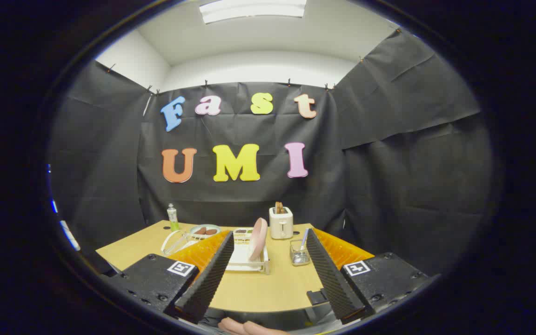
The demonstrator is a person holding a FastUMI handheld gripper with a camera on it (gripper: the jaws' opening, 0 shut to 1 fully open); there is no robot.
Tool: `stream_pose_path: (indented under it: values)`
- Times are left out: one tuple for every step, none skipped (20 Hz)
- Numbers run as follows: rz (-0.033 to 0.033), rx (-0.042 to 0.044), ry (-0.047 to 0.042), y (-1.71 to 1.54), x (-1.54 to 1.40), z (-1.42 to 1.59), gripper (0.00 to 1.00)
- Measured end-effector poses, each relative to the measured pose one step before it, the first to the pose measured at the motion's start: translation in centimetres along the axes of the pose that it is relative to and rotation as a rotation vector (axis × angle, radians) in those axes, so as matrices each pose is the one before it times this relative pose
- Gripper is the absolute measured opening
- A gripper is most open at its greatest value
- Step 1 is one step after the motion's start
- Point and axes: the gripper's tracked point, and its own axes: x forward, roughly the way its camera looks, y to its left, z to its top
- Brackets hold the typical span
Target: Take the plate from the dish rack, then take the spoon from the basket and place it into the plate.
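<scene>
On the tabletop (pixel 258 288), between the spread fingers of the hand-held gripper (pixel 268 237) (nothing held), the pink plate (pixel 258 238) stands on edge in the white dish rack (pixel 244 258); spoon (pixel 304 238) upright in the small basket (pixel 299 256) just right of the rack; toaster (pixel 281 222) behind; green bottle (pixel 172 217) far left.

No readable text, brand or number stands on anything here. The tool (pixel 268 237) carries two square black-and-white marker tags (pixel 181 268), one on each side of its body, bearing patterns, not words.
</scene>
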Motion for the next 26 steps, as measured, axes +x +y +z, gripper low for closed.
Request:
stream_pose_path:
  values:
    - [0.00165, 0.00073, 0.00378, -0.014, 0.084, 0.016, 1.00]
    - [0.00129, -0.00067, 0.00122, -0.092, 0.108, -0.179, 1.00]
    - [-0.00094, -0.00035, -0.00116, -0.146, 0.085, -0.012, 1.00]
    - [-0.00265, -0.00123, 0.00107, -0.114, 0.004, -0.132, 1.00]
    - [-0.00283, -0.00067, 0.00190, -0.141, 0.108, -0.146, 1.00]
    - [-0.00154, 0.00028, 0.00209, -0.104, 0.038, -0.154, 1.00]
    - [0.00039, 0.00187, 0.00154, -0.025, -0.048, -0.053, 1.00]
    - [0.00231, -0.00005, 0.00189, 0.039, 0.111, -0.141, 1.00]
    - [0.00073, -0.00022, -0.00033, -0.008, -0.007, 0.081, 1.00]
    - [-0.00141, -0.00195, -0.00143, -0.122, 0.010, -0.087, 1.00]
    - [-0.00354, -0.00322, -0.00096, -0.152, 0.056, -0.049, 1.00]
    - [-0.00333, -0.00385, 0.00035, -0.133, 0.076, -0.142, 1.00]
    - [-0.00068, -0.00175, -0.00083, -0.024, 0.053, 0.041, 1.00]
    - [0.00008, -0.00317, 0.00010, 0.055, -0.008, 0.011, 1.00]
    - [-0.00154, -0.00324, 0.00050, -0.107, 0.112, 0.005, 1.00]
    - [-0.00414, -0.00025, 0.00123, -0.206, 0.121, -0.057, 1.00]
    - [-0.00260, 0.00085, -0.00090, -0.187, 0.201, 0.133, 1.00]
    - [-0.00249, 0.00268, -0.00096, -0.017, 0.383, 0.166, 1.00]
    - [-0.00137, 0.00141, 0.00437, -0.101, 0.335, -0.007, 1.00]
    - [0.00089, -0.00088, 0.00604, 0.055, 0.589, -0.201, 1.00]
    - [0.00179, -0.00460, 0.01309, 0.064, 0.629, -0.159, 1.00]
    - [0.00160, -0.00405, 0.01730, -0.029, 0.852, -0.309, 1.00]
    - [0.00161, -0.00277, 0.02300, -0.007, 0.880, -0.349, 1.00]
    - [0.01150, 0.00448, 0.01440, 0.235, 0.879, -0.101, 1.00]
    - [0.01931, 0.01342, 0.00688, 0.472, 0.955, 0.255, 1.00]
    - [0.01365, 0.00587, 0.01453, 0.310, 1.113, 0.059, 1.00]
